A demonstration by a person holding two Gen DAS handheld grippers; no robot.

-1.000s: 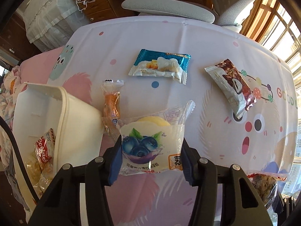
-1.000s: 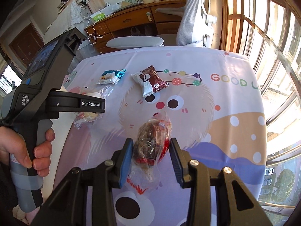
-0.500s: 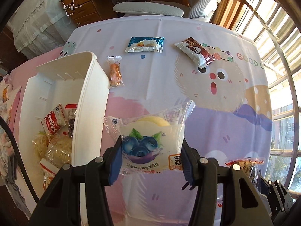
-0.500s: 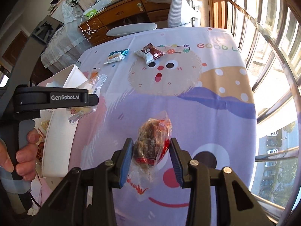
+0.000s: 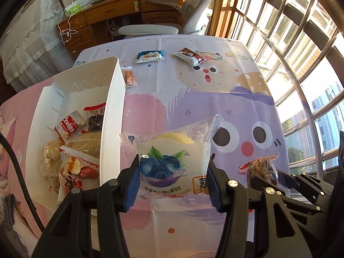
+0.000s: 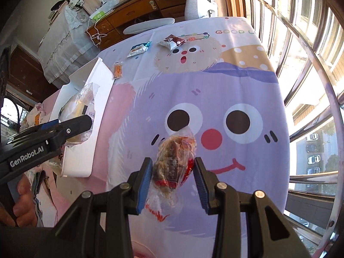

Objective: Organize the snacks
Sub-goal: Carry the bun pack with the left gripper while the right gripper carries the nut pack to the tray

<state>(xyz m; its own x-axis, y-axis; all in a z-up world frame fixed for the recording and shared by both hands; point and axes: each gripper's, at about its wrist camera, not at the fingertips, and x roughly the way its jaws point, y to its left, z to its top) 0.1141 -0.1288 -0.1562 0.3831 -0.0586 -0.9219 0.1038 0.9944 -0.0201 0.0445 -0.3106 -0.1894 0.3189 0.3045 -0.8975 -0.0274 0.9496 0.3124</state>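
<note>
Since the earlier frames both grippers have drawn back and risen above the table, so much more of the white bin [image 5: 111,116] now shows at the left of the left wrist view, with packets heaped inside it; among them a red and white cookie pack [image 5: 69,125] lies at the bin's centre. Left gripper [image 5: 173,179] has its blue pads pressed on both sides of a blueberry cake packet [image 5: 169,161]; this is a clear wrapper printed with dark blueberries and green leaves, a pale yellow cake showing at its top, held at lower centre just right of the bin's wall. Right gripper [image 6: 173,181] is clamped on a brown snack packet [image 6: 174,159]; its crinkled clear wrap carries red print, and it hangs over the purple cartoon face on the tablecloth [image 6: 236,86]. On the cloth, toward the top of the left wrist view, lie a small orange packet [image 5: 129,76] beside the bin's far corner, a blue packet [image 5: 150,56] and a brown and white packet [image 5: 189,57], each apart from the others.
</note>
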